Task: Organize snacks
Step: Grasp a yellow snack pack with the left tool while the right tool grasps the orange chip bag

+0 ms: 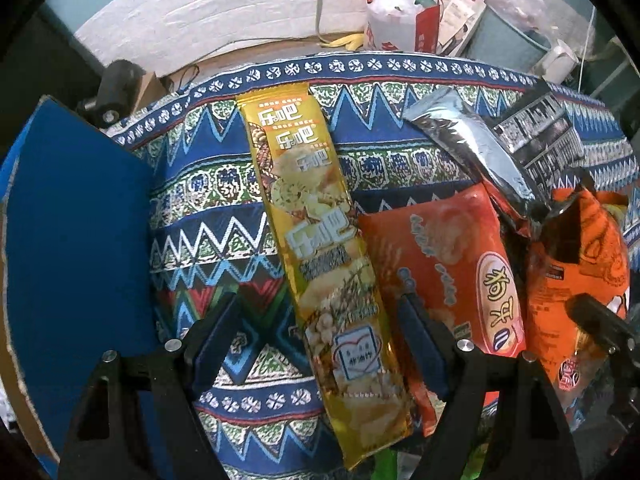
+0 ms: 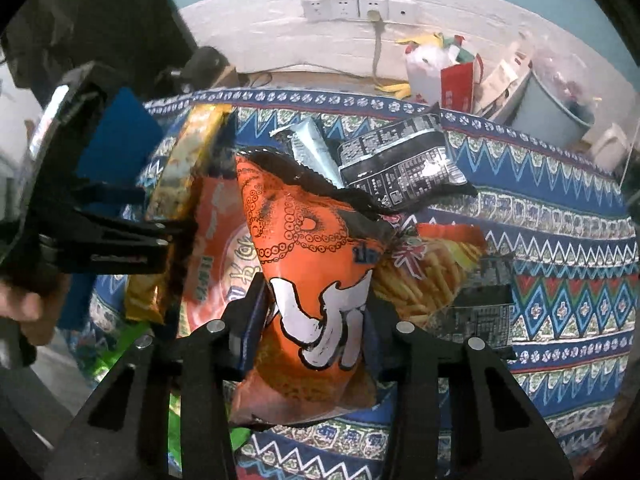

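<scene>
Lying lengthwise on the patterned cloth [image 1: 208, 216]: long yellow snack pack [image 1: 316, 216], glossy, chip pictures, white lettering. Straddling its lower end, left gripper [image 1: 320, 344], fingers spread wide, not touching. Right of the yellow pack, right gripper [image 2: 316, 332] clamping an orange bag [image 2: 316, 264] with black top edge, ring pattern, white tusk-like shapes.

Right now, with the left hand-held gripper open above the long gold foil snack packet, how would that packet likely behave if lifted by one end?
The long gold foil snack packet would probably sag, being long and narrow. Its glossy film looks slippery. Likely light.
</scene>
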{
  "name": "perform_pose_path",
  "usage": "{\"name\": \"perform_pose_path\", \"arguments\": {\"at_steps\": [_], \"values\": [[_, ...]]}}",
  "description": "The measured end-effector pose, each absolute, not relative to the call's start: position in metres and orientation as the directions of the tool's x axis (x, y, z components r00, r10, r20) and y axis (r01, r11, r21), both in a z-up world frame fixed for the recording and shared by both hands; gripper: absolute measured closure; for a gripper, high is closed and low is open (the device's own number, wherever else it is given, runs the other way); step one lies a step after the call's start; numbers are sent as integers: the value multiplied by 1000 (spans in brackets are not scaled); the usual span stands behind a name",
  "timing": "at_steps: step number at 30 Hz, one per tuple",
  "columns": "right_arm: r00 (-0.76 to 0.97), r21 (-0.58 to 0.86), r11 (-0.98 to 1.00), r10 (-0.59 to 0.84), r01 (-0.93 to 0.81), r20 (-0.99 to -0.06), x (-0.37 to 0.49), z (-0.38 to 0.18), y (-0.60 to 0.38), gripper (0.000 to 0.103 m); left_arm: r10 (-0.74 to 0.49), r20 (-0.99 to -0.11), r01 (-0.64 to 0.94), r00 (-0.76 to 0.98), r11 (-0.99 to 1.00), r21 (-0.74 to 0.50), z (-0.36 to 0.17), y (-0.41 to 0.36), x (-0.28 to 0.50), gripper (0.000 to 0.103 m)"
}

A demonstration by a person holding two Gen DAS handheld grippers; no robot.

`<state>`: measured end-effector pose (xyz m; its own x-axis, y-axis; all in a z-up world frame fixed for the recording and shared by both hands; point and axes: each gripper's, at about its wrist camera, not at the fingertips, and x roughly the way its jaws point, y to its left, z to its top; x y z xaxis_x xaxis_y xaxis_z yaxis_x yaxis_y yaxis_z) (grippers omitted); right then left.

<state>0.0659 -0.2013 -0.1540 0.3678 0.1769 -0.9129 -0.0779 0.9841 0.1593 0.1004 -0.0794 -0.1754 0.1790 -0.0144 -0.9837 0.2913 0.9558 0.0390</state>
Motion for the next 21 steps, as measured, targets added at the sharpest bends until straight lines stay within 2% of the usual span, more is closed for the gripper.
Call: {"name": "perform_pose_path", "arguments": {"at_steps": [2,3,4,5,7,8,13,21], "values": [[377,165,983,181,-76,-908,66,-152,-202,62,-29,-981,281,190,959,26,-174,-77,101,22],[382,166,983,183,-77,-906,66,-151,-202,62,-31,-981,281,194,959,25,-174,-76,101,26],[387,167,983,185,-80,-903,66,-149,-201,62,-28,-979,284,202,958,32,-173,-76,102,34],[393,165,983,184,-81,-901,66,-148,-201,62,-26,-977,288,211,957,36,-172,-74,101,38],[404,161,983,181,-85,-896,67,-145,-200,62,-54,-977,290,204,957,8,-170,-72,101,62],[408,160,983,182,-86,-895,67,-144,-200,62,-67,-979,290,195,957,-8,-170,-71,101,66],[409,146,985,173,-97,-896,70,-144,-193,62,-57,-977,302,205,953,8,-167,-73,97,72],[443,121,987,157,-110,-883,70,-133,-188,64,-92,-963,299,255,954,-12,-143,-64,87,72]]}}
